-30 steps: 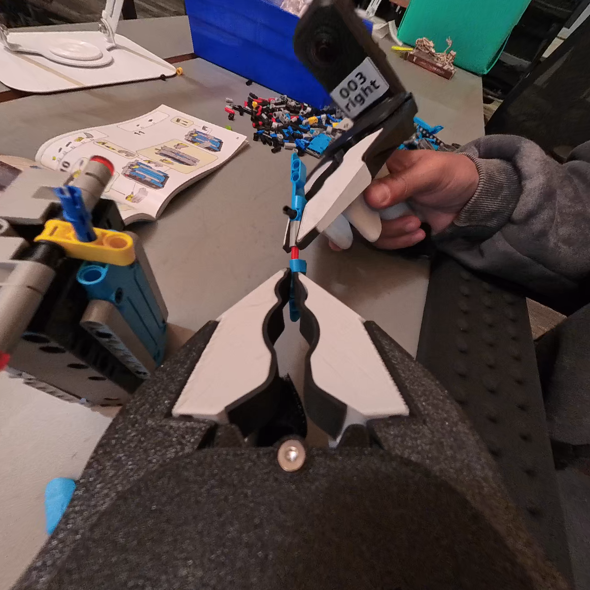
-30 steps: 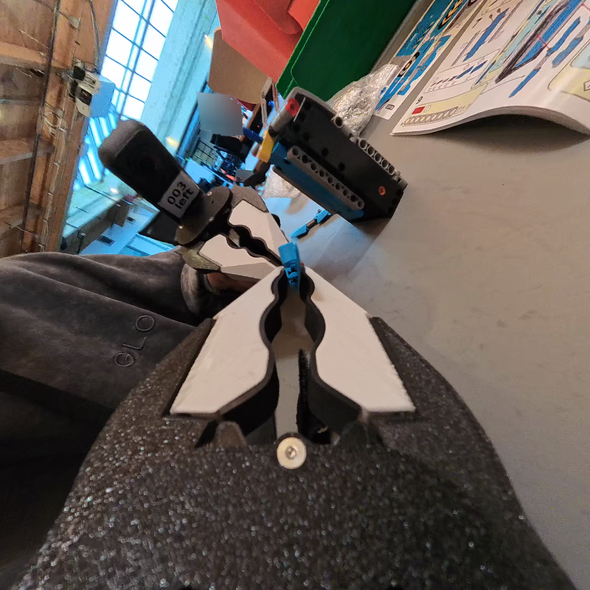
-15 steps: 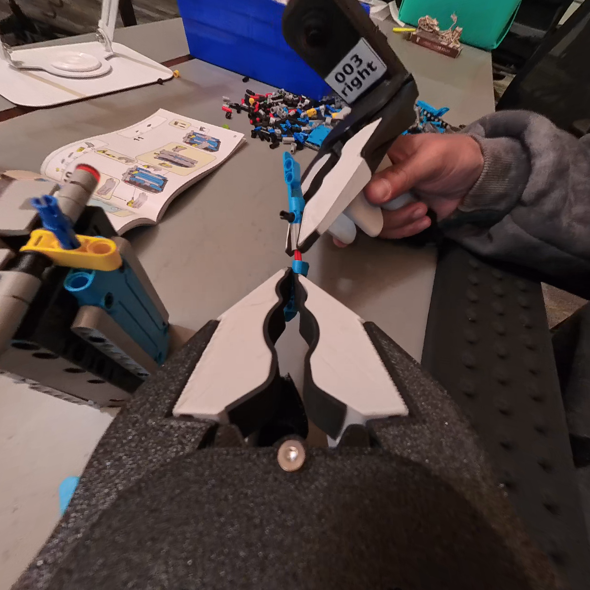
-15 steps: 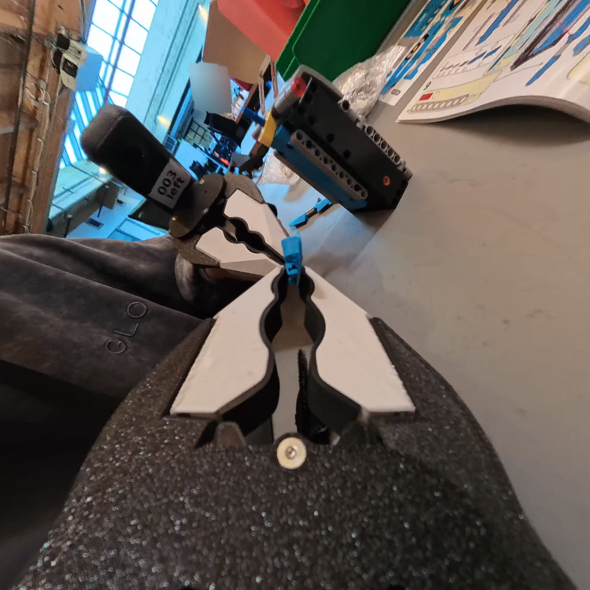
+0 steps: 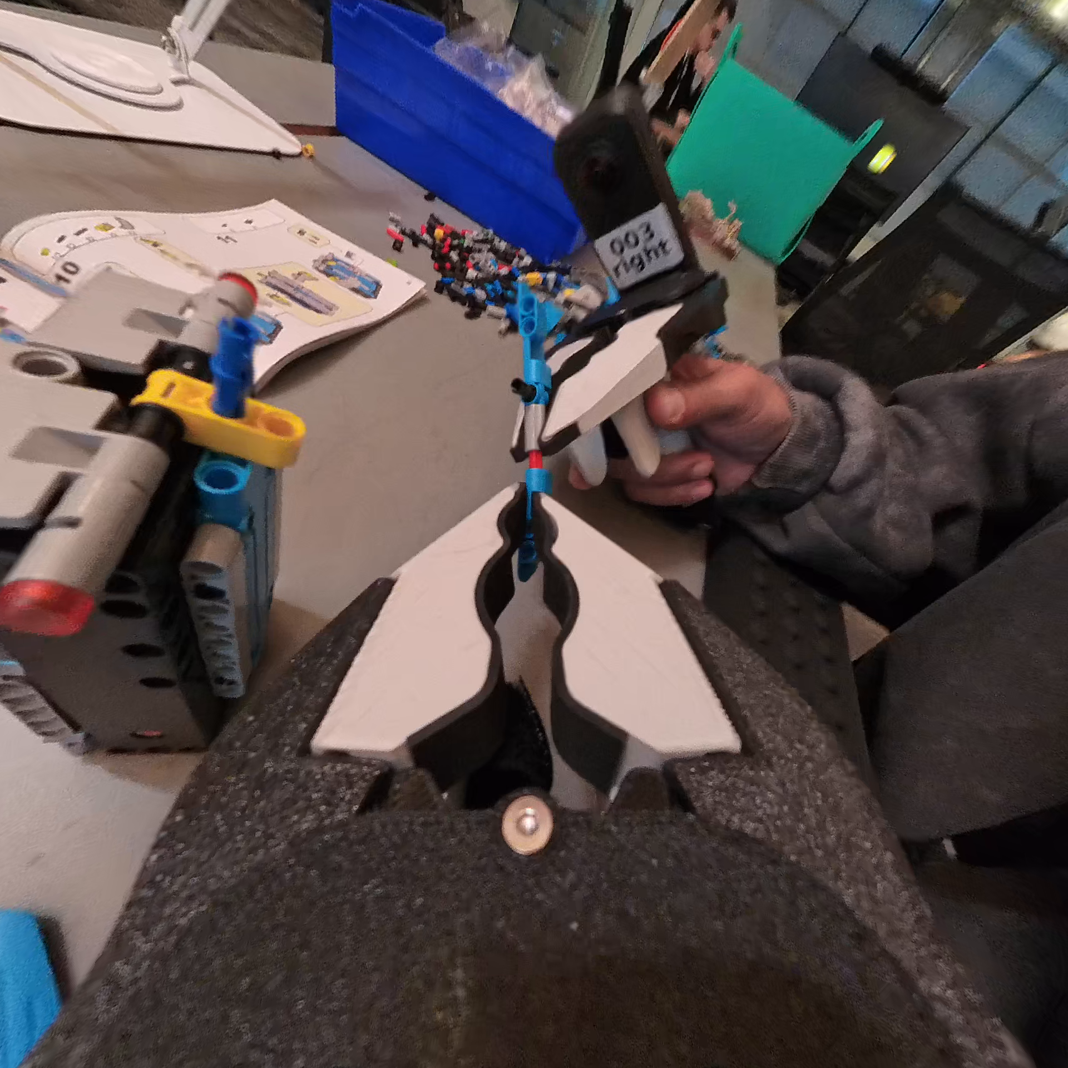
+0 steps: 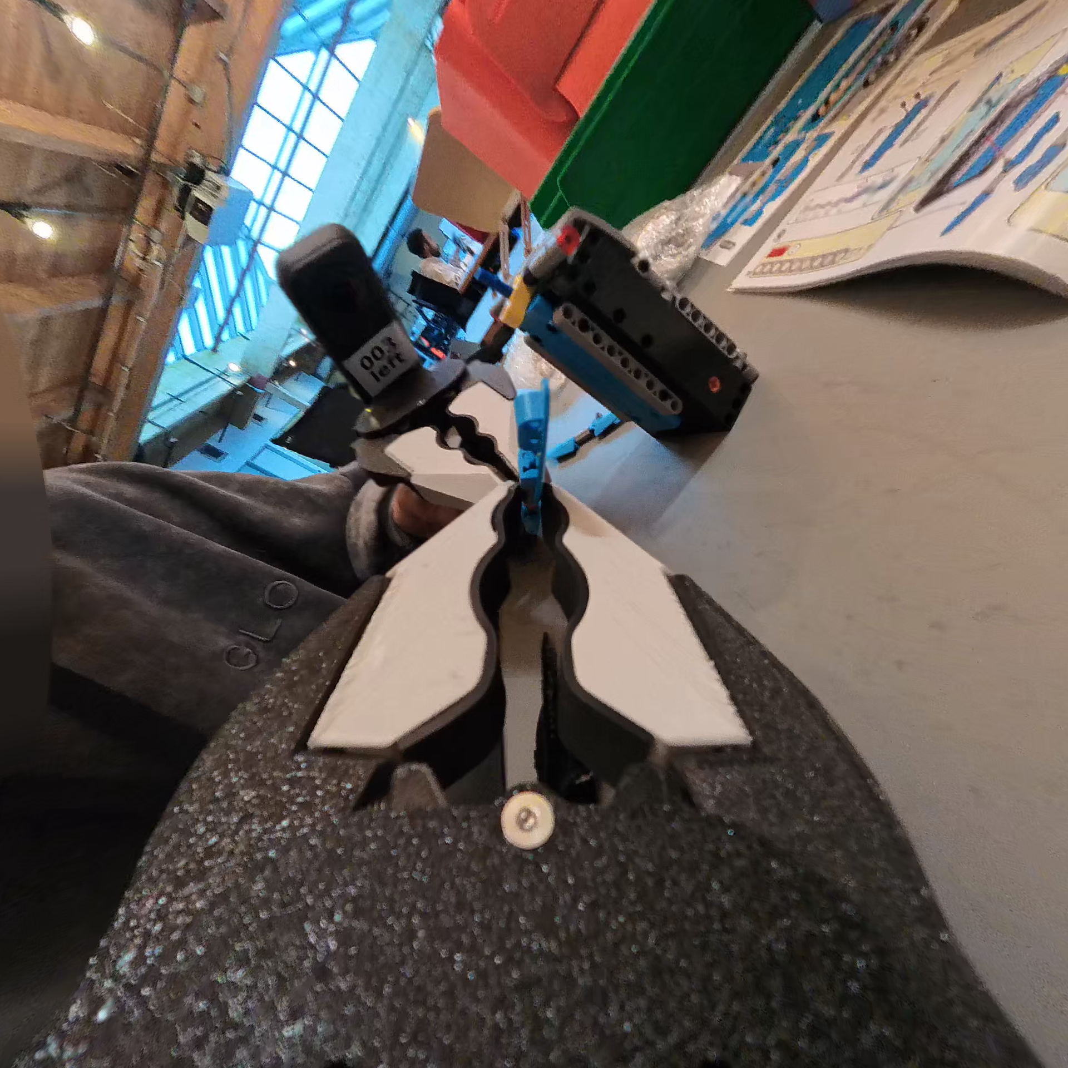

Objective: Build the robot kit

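- The left gripper (image 5: 529,497) has its white fingers closed on the lower end of a thin blue toy-brick rod assembly (image 5: 530,439), held above the grey table (image 5: 404,427).
- The right gripper (image 5: 529,439) pinches the same assembly higher up, at a grey and red section; its fingers are closed on it. A hand (image 5: 711,427) in a grey sleeve holds this gripper's handle.
- In the right wrist view, the right gripper (image 6: 529,500) grips the blue piece (image 6: 531,439), and the left gripper (image 6: 508,468) meets it from the left, tips almost touching.
- Each gripper carries one black camera with one small grey printed tag; I leave the wording unread.
- One partly built brick model (image 5: 133,520), black and blue with a yellow beam and a grey cylinder tipped red, stands on the table to the left, well apart from the grippers.
- One open instruction booklet (image 5: 277,271) with printed pictures lies behind the model.
- One heap of small loose bricks (image 5: 491,266), too many to count, lies beyond the booklet, in front of one blue bin (image 5: 439,121).
- One green bin (image 5: 757,167) stands farther right.
- One white flat base (image 5: 115,98) lies at the far left.
- The sleeve in the right wrist view bears embossed letters.
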Available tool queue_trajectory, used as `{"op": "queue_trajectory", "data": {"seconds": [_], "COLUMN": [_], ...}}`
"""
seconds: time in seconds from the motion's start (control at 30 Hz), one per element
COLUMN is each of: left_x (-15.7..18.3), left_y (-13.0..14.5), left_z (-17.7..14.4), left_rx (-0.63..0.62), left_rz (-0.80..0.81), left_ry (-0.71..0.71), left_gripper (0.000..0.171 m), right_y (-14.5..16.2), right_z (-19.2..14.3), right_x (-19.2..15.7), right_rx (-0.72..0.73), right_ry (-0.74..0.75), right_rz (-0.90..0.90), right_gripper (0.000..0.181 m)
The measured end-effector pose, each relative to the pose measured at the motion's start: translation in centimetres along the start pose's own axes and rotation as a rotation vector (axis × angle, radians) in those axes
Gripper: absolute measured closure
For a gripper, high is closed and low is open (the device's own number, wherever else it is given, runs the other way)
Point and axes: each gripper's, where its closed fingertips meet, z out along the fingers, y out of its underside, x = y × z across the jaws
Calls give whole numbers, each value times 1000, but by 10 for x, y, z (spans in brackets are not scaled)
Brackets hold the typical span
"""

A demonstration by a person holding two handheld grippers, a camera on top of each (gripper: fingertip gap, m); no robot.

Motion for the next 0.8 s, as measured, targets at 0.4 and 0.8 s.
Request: {"op": "queue_trajectory", "data": {"seconds": [0.4, 0.8], "left_x": [10, 11], "left_y": [-17, -25], "left_z": [-9, -13], "left_rx": [105, 147], "left_rz": [-175, -166], "left_ry": [163, 152], "left_gripper": [171, 171], "right_y": [-11, -14], "right_z": [1, 3], "right_x": [-18, -23], "right_rx": [84, 101], "right_ry": [-23, -67], "right_rz": [-106, -62], "right_gripper": [175, 173]}}
